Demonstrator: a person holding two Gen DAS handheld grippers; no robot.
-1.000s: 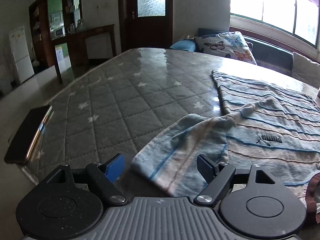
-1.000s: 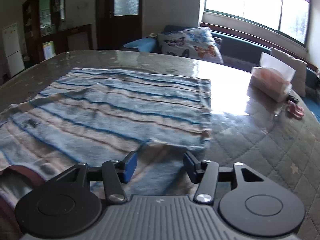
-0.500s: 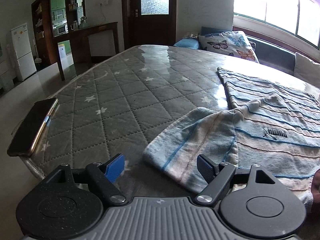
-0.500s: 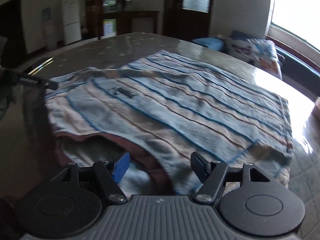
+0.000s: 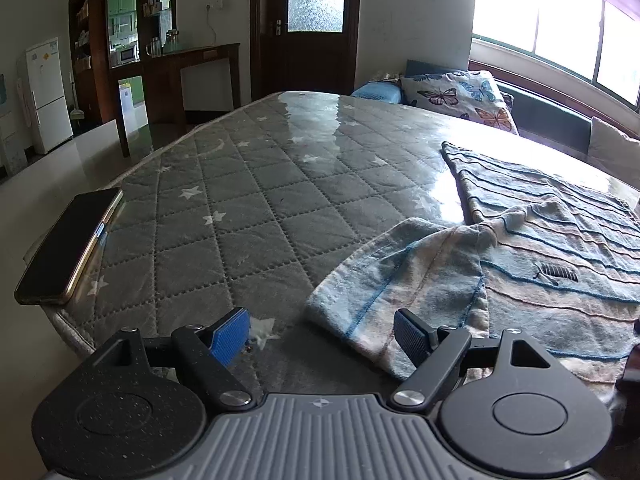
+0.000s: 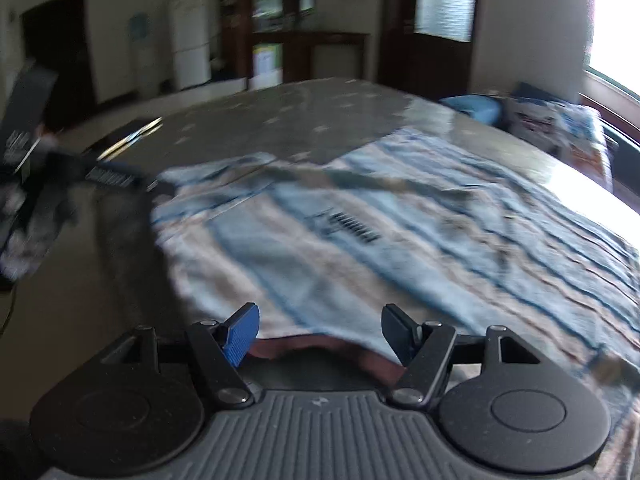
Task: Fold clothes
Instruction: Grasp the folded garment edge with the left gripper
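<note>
A blue, white and pink striped T-shirt (image 5: pixel 552 264) lies flat on the grey quilted table (image 5: pixel 240 200), its left sleeve (image 5: pixel 400 280) spread toward me. My left gripper (image 5: pixel 320 334) is open and empty just in front of that sleeve's edge. In the blurred right wrist view the shirt (image 6: pixel 400 240) fills the middle, with its dark red collar (image 6: pixel 320 346) between the fingers. My right gripper (image 6: pixel 320 330) is open over the collar. The left gripper (image 6: pixel 116 178) shows at the left of that view.
A black phone (image 5: pixel 68 248) lies at the table's left edge. A butterfly-print pillow (image 5: pixel 460 96) and a bench sit beyond the far edge under the window. A white fridge (image 5: pixel 44 96) and dark wooden cabinets stand at the back left.
My right gripper has swung left from the shirt's right side to the collar, and its view is now blurred. My left gripper has drawn back slightly from the sleeve. Both stay open.
</note>
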